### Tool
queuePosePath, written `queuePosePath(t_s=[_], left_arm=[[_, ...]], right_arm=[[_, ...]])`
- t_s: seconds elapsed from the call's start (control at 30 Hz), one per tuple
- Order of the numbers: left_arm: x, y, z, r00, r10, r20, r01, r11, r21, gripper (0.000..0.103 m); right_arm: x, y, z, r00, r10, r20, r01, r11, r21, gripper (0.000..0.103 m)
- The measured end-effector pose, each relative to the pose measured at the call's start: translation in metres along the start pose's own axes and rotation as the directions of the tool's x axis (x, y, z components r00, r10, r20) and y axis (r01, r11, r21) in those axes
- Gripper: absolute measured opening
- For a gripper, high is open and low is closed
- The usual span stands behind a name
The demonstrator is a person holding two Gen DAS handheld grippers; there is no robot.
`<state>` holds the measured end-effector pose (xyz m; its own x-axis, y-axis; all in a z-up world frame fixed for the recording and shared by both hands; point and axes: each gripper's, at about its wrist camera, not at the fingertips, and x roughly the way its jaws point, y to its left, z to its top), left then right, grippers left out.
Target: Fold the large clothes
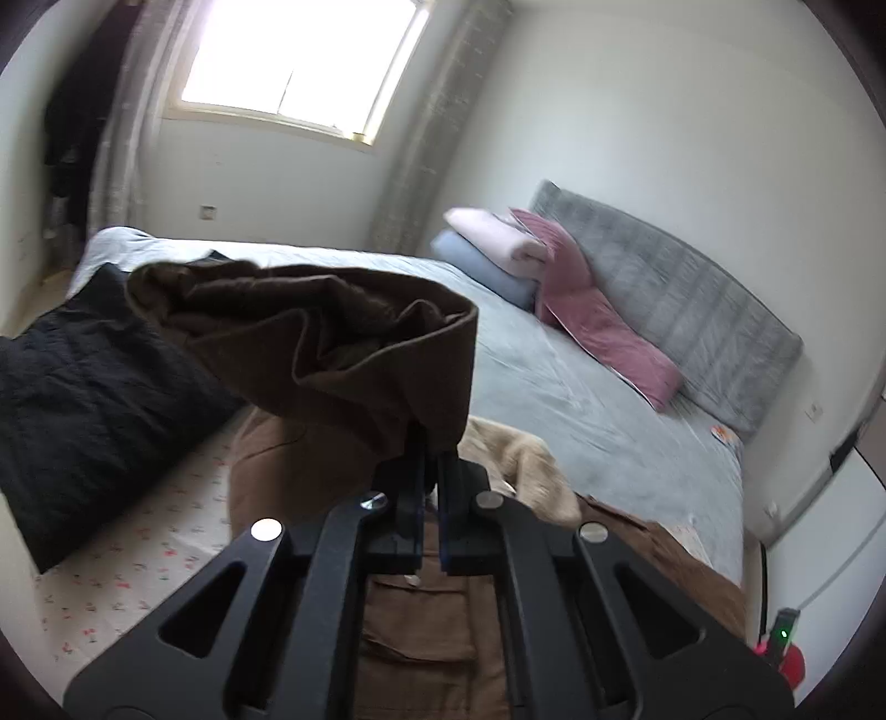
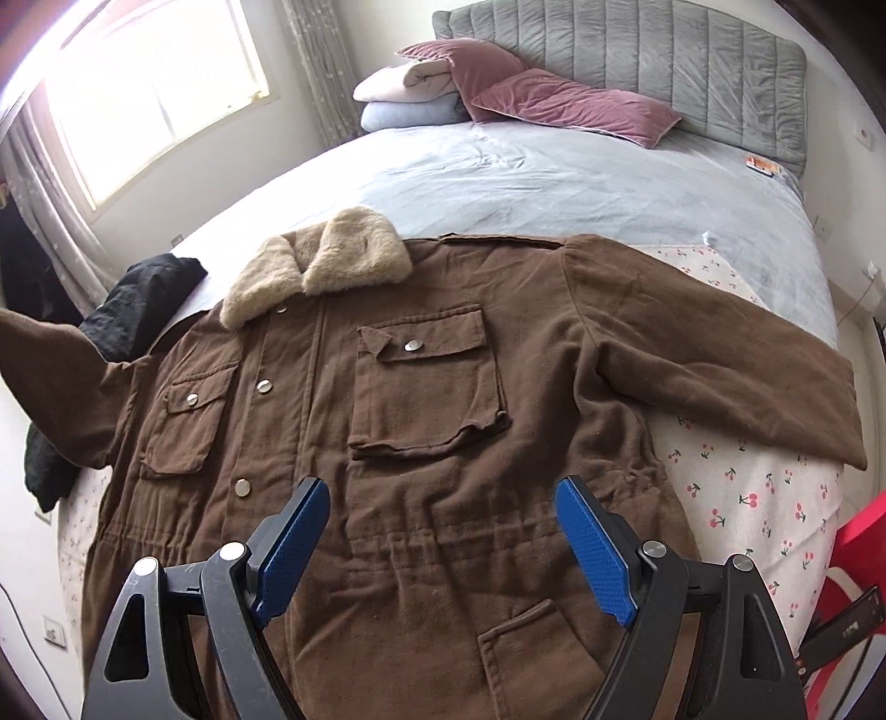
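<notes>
A brown coat (image 2: 432, 421) with a beige fur collar (image 2: 326, 260) lies face up on the bed, buttons and flap pockets showing. My left gripper (image 1: 431, 443) is shut on the cuff of the coat's left sleeve (image 1: 332, 343), which hangs lifted above the bed. That raised sleeve (image 2: 50, 360) shows at the left edge of the right wrist view. The other sleeve (image 2: 720, 365) lies stretched out flat to the right. My right gripper (image 2: 443, 498) hovers open over the coat's waist, nothing between its blue pads (image 2: 595, 548).
A black quilted garment (image 1: 83, 387) lies on the bed left of the coat. Pink and blue pillows (image 2: 531, 94) lean on the grey headboard (image 2: 637, 50). A cherry-print sheet (image 2: 747, 498) covers the near bed. A red object (image 2: 853, 548) stands at the right bedside.
</notes>
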<state>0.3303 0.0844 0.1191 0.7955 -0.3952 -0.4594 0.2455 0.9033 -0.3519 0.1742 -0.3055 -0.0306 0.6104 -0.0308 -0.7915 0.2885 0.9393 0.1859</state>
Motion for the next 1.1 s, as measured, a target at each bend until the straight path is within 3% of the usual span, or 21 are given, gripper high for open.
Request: queuePosePath(t_s=[0.03,0.1,0.13,0.2,0.23,0.33,0.47,0.6,0.67,0.7,0.73,0.77,0.9,1.1], left_arm=[[0.014,-0.016,-0.005,0.994,-0.085,-0.073,0.087,0.996,0.03,0.007],[0.035,-0.041,-0.021,0.952,-0.226,-0.208,0.241,0.969,0.051,0.026],[0.038,-0.049,-0.027,0.939,-0.258,-0.229,0.279,0.958,0.064,0.032],[0.036,-0.054,-0.038,0.949,-0.248,-0.193,0.271,0.957,0.105,0.066],[0.036,-0.051,-0.04,0.96,-0.226,-0.164,0.247,0.962,0.121,0.069],[0.061,-0.026,-0.049,0.971,-0.123,-0.204,0.152,0.98,0.13,0.069],[0.108,0.003,-0.079,0.959,0.017,-0.284,0.025,0.99,0.142,0.069],[0.14,0.026,-0.122,0.944,0.065,-0.323,-0.028,0.993,0.118,0.069],[0.158,0.042,-0.151,0.917,0.109,-0.384,-0.074,0.992,0.105,0.069],[0.174,0.051,-0.167,0.886,0.132,-0.445,-0.086,0.989,0.121,0.069],[0.181,0.054,-0.18,0.876,0.144,-0.461,-0.077,0.984,0.16,0.069],[0.176,0.047,-0.185,0.901,0.161,-0.403,-0.072,0.971,0.226,0.07],[0.162,0.029,-0.176,0.884,0.208,-0.419,-0.114,0.964,0.239,0.074],[0.104,0.005,-0.171,0.892,0.266,-0.365,-0.171,0.947,0.272,0.086]], right_arm=[[0.002,-0.005,0.0,1.0,0.007,-0.006,-0.007,1.0,0.016,0.085],[0.006,-0.011,0.0,1.0,0.017,-0.021,-0.017,0.999,0.033,0.085],[0.008,-0.013,0.0,0.999,0.02,-0.026,-0.019,0.999,0.036,0.085],[0.01,-0.016,-0.001,0.999,0.02,-0.03,-0.019,0.999,0.034,0.085],[0.011,-0.017,-0.001,0.999,0.019,-0.03,-0.018,0.999,0.03,0.085],[0.014,-0.023,-0.001,0.999,0.017,-0.031,-0.015,0.999,0.049,0.085],[0.019,-0.032,-0.001,0.999,0.017,-0.042,-0.013,0.996,0.086,0.085],[0.025,-0.039,-0.002,0.998,-0.001,-0.056,0.007,0.995,0.096,0.085],[0.027,-0.044,-0.003,0.998,-0.001,-0.06,0.007,0.995,0.104,0.085],[0.029,-0.046,-0.003,0.998,-0.003,-0.062,0.01,0.994,0.109,0.085],[0.03,-0.048,-0.004,0.998,-0.006,-0.065,0.013,0.993,0.114,0.085],[0.032,-0.05,-0.004,0.998,-0.011,-0.069,0.019,0.993,0.117,0.085],[0.037,-0.056,-0.005,0.997,-0.041,-0.07,0.049,0.992,0.118,0.085],[0.032,-0.073,-0.005,0.996,-0.045,-0.073,0.057,0.986,0.16,0.085]])
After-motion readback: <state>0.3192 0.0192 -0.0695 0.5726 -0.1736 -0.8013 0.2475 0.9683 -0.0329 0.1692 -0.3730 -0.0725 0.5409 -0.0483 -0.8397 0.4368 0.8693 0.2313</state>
